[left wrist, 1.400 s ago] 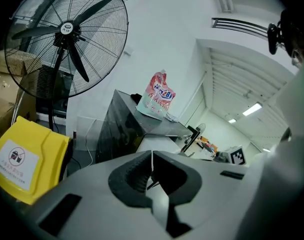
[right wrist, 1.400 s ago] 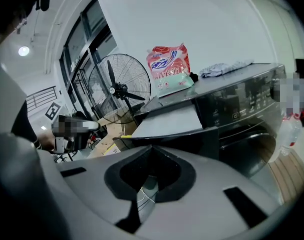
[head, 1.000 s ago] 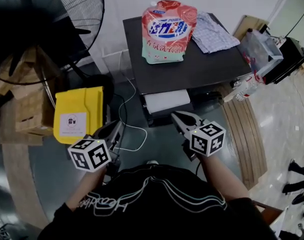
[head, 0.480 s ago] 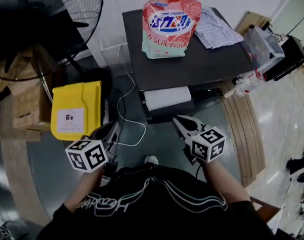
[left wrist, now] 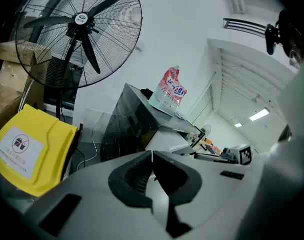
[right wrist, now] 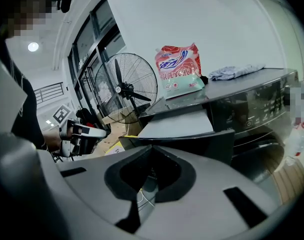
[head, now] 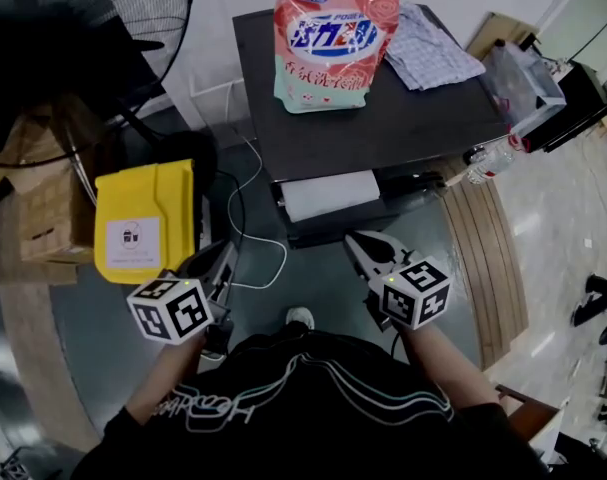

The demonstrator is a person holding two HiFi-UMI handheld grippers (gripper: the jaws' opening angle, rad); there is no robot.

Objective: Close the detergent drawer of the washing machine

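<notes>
The washing machine (head: pixel 383 133) stands ahead of the person, its dark top facing the head view. The detergent drawer (head: pixel 331 194) projects from the front of the machine at its upper left corner, pulled out, with its pale upper surface exposed. A pink and green detergent bag (head: pixel 325 43) stands upright on the top, toward the rear left. A checked cloth (head: pixel 438 53) lies crumpled just beside it, at the rear right.

The right gripper (head: pixel 356 241) is held in front of the drawer, near it but not touching. Its jaws are pressed together at the tips and hold nothing. In the right gripper view the drawer front lies directly beyond the jaw tips.

The left gripper (head: pixel 226 254) is held lower left, well apart from the drawer. Its jaws are also clenched together and empty.

A yellow bin (head: pixel 143 223) sits on the floor left of the machine, beside cardboard boxes (head: pixel 43 218). A large floor fan (head: pixel 93 28) stands behind them. A white cable (head: pixel 255 230) runs across the floor between the bin and the machine
</notes>
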